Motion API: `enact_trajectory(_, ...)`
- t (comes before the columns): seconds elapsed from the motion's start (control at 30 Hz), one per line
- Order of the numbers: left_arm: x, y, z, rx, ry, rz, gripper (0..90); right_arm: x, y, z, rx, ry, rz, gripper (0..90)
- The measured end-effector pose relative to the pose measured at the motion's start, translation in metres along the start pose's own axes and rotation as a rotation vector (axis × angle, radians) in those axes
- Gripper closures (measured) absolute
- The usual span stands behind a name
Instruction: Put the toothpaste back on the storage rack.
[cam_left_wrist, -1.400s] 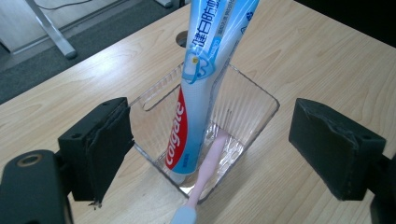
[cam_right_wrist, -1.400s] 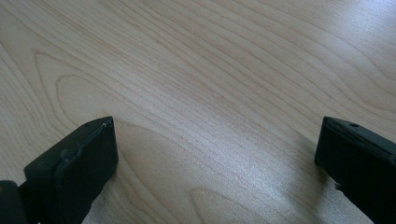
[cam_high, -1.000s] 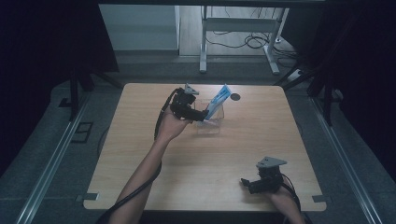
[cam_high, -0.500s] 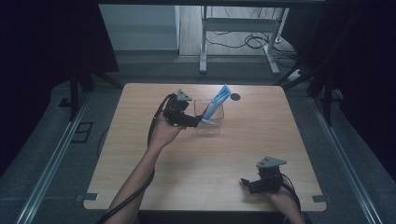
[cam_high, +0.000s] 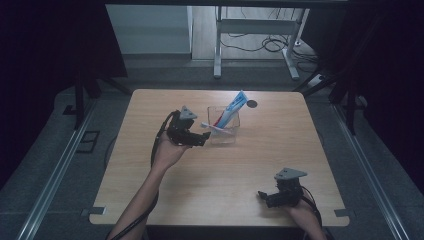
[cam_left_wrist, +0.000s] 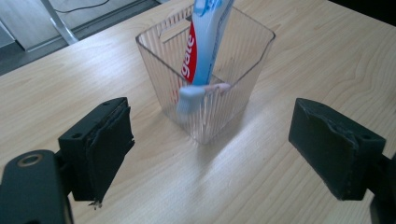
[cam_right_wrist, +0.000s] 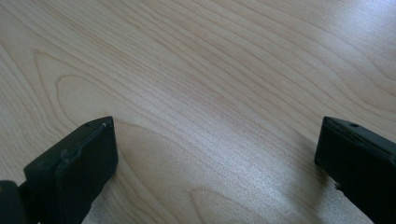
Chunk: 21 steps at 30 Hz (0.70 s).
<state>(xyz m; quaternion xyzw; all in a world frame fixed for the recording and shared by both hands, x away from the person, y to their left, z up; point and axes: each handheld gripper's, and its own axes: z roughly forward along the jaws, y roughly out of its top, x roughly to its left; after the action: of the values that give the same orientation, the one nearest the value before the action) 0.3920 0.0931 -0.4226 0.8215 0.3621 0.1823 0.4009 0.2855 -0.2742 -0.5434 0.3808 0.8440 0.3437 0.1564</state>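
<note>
Clear ribbed plastic marks the work: a square holder (cam_left_wrist: 205, 74) stands on the desk (cam_high: 150, 200) straight ahead of the left tool (cam_high: 197, 140), just beyond its tips and not touching them. That tool's jaws stand wide apart with nothing between them. Inside the holder a toothpaste tube (cam_left_wrist: 205, 37) leans upright, and a toothbrush (cam_left_wrist: 196, 93) rests across the near rim with its white head hanging over the side facing the tool. Whether the brush sits fully inside or merely balances on the edge is hard to say from the high view.

Off to the right and nearer the person, well apart from the holder, the right tool (cam_high: 270, 197) lies low over bare wood, its jaws likewise spread and empty.

By my judgement both items are already placed in the holder, so the loading looks done; what may remain is settling the toothbrush deeper and drawing the left tool clear.
</note>
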Motion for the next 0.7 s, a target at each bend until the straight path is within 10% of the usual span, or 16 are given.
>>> enact_trajectory(0.7, -0.015, -0.057, -0.011, 0.012, 0.013, -0.008, 13.7, 0.0, 0.0, 0.0, -0.001, 0.0, 0.001, 0.0)
